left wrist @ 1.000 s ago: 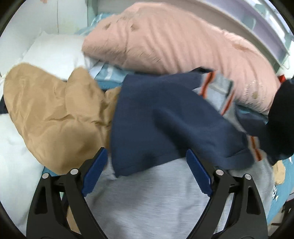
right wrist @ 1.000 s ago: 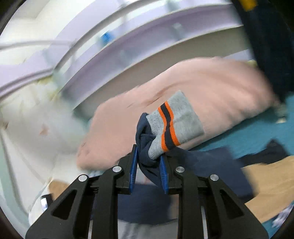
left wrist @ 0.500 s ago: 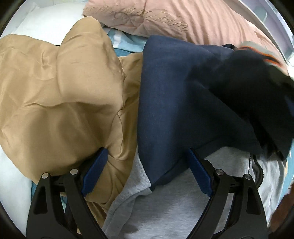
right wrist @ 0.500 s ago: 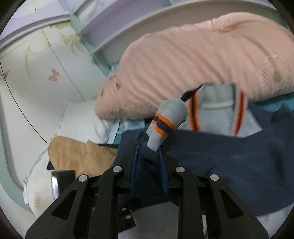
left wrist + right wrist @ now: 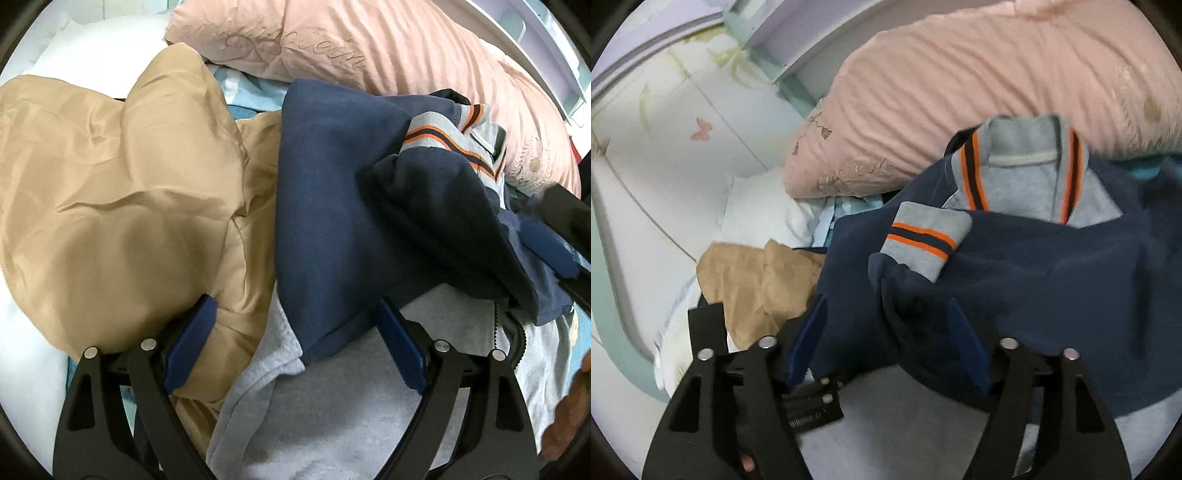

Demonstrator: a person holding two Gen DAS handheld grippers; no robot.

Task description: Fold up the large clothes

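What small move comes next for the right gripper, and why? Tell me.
Probably draw the right gripper back clear of the navy sleeve. Its jaws are open, and the striped cuff already lies across the jacket body below the collar, so that fold looks placed. The left gripper is open too, over the jacket's edge.

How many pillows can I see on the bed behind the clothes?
2. The pink pillow lies along the back, behind the navy jacket. The white pillow lies at its left end, behind the tan garment. More may be hidden.
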